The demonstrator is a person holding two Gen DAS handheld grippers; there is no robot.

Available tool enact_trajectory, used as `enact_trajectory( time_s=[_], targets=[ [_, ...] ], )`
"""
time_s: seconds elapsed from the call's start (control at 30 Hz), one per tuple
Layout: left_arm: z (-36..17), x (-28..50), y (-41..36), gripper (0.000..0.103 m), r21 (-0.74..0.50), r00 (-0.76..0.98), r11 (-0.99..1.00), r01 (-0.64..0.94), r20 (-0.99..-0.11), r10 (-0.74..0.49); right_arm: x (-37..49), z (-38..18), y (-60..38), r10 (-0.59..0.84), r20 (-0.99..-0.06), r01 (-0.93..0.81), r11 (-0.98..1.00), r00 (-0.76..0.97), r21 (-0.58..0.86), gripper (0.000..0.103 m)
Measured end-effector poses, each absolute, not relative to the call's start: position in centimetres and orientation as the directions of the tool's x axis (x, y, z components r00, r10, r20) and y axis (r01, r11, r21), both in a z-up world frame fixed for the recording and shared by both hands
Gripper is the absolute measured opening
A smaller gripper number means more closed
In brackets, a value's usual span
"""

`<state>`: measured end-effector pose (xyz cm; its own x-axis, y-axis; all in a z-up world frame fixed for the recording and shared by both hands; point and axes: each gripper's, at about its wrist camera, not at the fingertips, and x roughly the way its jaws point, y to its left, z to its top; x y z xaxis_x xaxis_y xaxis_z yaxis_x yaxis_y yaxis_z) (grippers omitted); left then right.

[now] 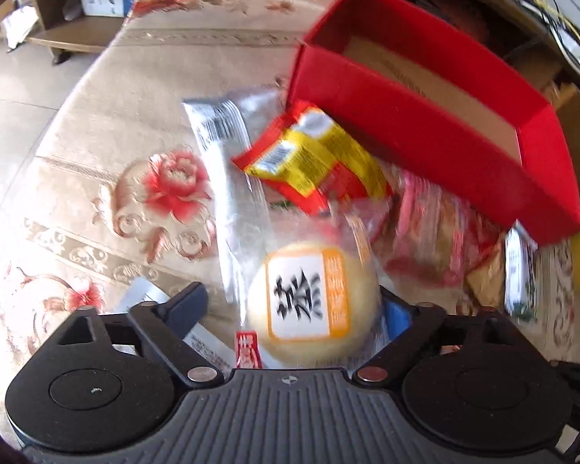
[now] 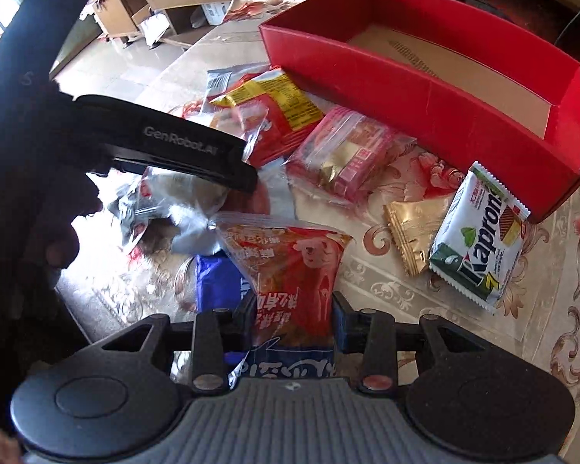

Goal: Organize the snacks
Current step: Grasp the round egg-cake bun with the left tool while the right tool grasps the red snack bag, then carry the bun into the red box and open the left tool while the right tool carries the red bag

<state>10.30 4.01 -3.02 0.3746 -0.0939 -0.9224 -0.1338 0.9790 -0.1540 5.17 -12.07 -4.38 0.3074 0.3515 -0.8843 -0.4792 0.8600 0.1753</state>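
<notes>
The right gripper (image 2: 294, 309) is clamped on a red clear-topped snack bag (image 2: 290, 263), whose long axis runs up the frame; the red box (image 2: 425, 96) sits upper right, w/ only bare cardboard floor showing, no snacks in it. The left gripper (image 1: 294, 309) is spread wide around a round yellow pastry in clear wrap (image 1: 313, 301), which doesn't look pinched; there the box (image 1: 437, 143) is also upper right. Approx 6 other packs lie on the floral cloth (image 2: 464, 328) near the box's near wall.

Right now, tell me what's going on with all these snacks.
A person is sorting snacks with two handheld grippers. The left gripper frames a round pale pastry in clear wrap; whether it is gripped is unclear. The right gripper is shut on a red printed snack bag. The long red cardboard box looks empty, and other packets lie loose on the floral tablecloth.
</notes>
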Motion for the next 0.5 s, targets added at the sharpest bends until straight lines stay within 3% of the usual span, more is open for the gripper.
enact_trajectory(
  time_s=[0.37,0.5],
  targets=[
    [-2.6,9.8,3.7,0.076,-0.163,0.398,0.981,-0.103,-0.911,-0.11,6.8,-5.3,-12.0,0.355,-0.887,-0.451,0.87,0.295,0.198,0.043],
    [-2.3,9.3,3.7,0.068,-0.17,0.389,0.981,-0.092,-0.913,-0.122,6.4,-5.0,-12.0,0.349,-0.885,-0.449,0.874,0.308,0.189,0.037]
  ],
)
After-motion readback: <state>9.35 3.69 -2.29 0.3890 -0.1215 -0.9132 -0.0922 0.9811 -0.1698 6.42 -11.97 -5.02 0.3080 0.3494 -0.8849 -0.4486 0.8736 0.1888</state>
